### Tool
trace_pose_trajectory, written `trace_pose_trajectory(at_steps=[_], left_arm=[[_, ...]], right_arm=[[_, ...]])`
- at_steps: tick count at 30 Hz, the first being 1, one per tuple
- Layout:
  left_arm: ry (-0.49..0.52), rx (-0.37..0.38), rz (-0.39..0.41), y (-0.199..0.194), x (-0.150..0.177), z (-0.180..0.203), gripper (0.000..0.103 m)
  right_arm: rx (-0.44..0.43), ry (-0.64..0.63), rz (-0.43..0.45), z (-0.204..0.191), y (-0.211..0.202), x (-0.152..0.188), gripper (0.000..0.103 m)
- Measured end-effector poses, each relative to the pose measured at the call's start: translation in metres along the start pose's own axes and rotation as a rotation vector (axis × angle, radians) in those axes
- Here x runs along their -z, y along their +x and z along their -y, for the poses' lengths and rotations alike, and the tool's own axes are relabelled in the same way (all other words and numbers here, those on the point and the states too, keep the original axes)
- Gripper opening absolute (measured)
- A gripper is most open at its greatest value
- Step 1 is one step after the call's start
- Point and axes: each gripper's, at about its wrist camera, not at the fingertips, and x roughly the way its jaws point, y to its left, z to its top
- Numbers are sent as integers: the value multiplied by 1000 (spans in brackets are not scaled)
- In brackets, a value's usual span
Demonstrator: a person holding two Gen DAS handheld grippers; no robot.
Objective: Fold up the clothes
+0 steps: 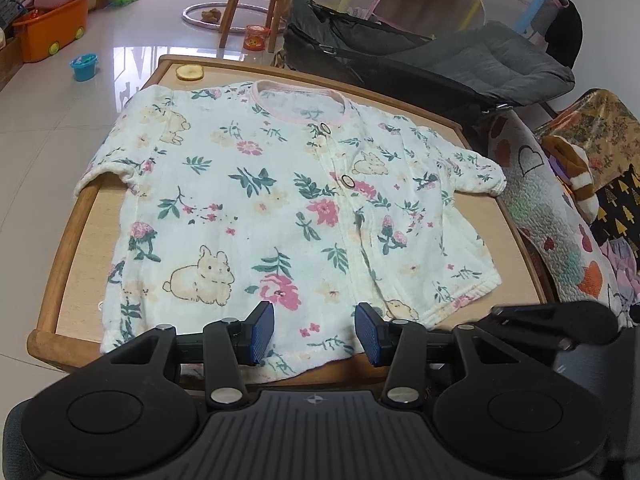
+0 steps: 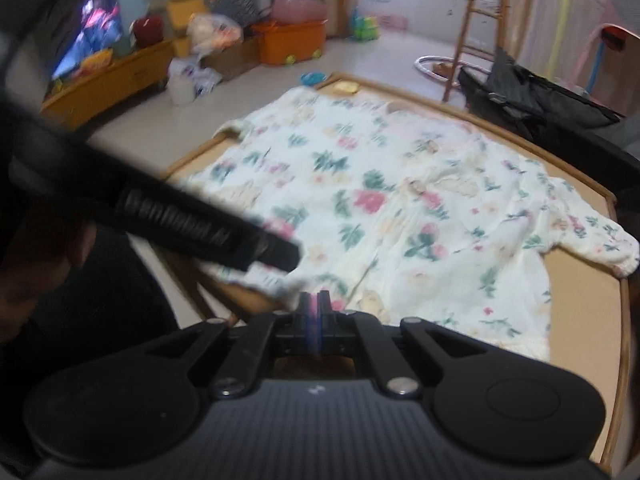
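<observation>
Left wrist: left tool (image 1: 315, 330) spread above shirt (image 1: 280, 200) hem.

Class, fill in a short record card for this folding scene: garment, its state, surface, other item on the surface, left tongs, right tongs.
garment: floral baby shirt with rabbit print and pink collar
state: spread flat, unfolded, front up, both sleeves out
surface: wooden-rimmed table
other item: yellow round disc at the far corner of the table
left tongs: open, over the near hem, holding nothing
right tongs: shut, near the hem; the view is blurred, so any grip on cloth cannot be told
</observation>
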Motion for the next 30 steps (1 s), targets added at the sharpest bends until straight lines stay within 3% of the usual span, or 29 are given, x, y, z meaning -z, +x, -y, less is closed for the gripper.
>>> trace_pose_trajectory(at_steps=[6, 15, 22, 30], left_arm=[[24, -9, -11, 0, -1, 2, 48], [82, 9, -51, 13, 6, 14, 48], [98, 5, -55, 16, 4, 19, 55], [25, -38, 12, -13, -26, -9, 56]], right_arm=[[34, 43, 15, 19, -5, 0, 4], [-22, 46, -30, 13, 7, 14, 4], [-31, 51, -54, 13, 18, 19, 4], [-8, 69, 5, 22, 3, 15, 4]])
